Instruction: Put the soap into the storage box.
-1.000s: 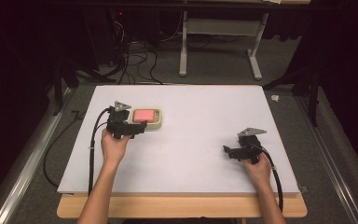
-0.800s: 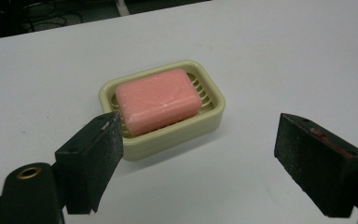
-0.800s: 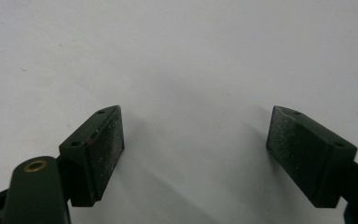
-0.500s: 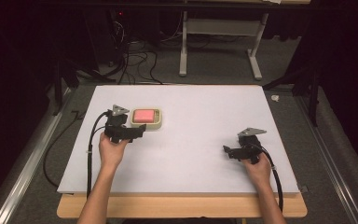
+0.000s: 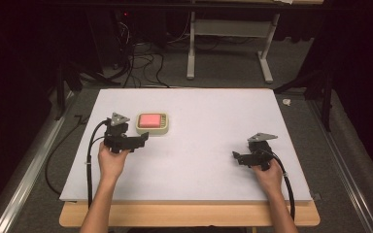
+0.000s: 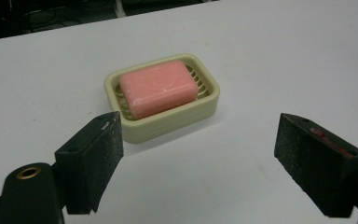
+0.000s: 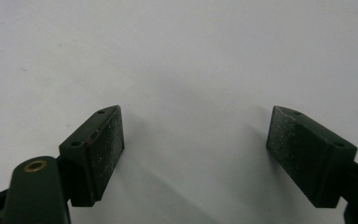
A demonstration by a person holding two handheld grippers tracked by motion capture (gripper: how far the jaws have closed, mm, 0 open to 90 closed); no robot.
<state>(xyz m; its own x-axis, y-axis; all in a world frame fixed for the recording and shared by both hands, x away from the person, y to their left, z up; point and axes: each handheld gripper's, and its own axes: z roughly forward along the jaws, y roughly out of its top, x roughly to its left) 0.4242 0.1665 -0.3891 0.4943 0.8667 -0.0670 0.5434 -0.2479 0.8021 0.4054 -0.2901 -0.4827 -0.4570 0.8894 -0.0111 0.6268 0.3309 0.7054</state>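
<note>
The left gripper (image 6: 200, 154) stands with its jaws wide apart and nothing between them. Seen along those jaws in the left gripper view, the pink soap (image 6: 158, 87) lies flat in a cream soap dish (image 6: 205, 102), just beyond the tips and a little left of the gap's centre. From the high view, this left gripper (image 5: 143, 139) sits low over the white table (image 5: 199, 160), just near of the dish's (image 5: 152, 130) left corner, with the soap (image 5: 150, 120) at the far left part of the tabletop.

The right gripper (image 7: 193, 154) is likewise fully open and holds nothing; its view looks down on bare table surface (image 7: 191, 56). In the high view the right gripper (image 5: 235, 156) rests near the right edge, well apart from the dish, with the person's hand (image 5: 267, 172) behind it.

The step in hand looks like the approach: the left gripper is lined up on the soap or its dish but has not closed. The next move likely calls for easing forward and a touch to the left so the target sits squarely between the jaws, then dropping low enough to clear the dish's rim if the soap alone is wanted. The bar may be slippery, so a centred, even squeeze across its short sides seems wise. The right gripper appears idle, perhaps ready to steady the dish.
</note>
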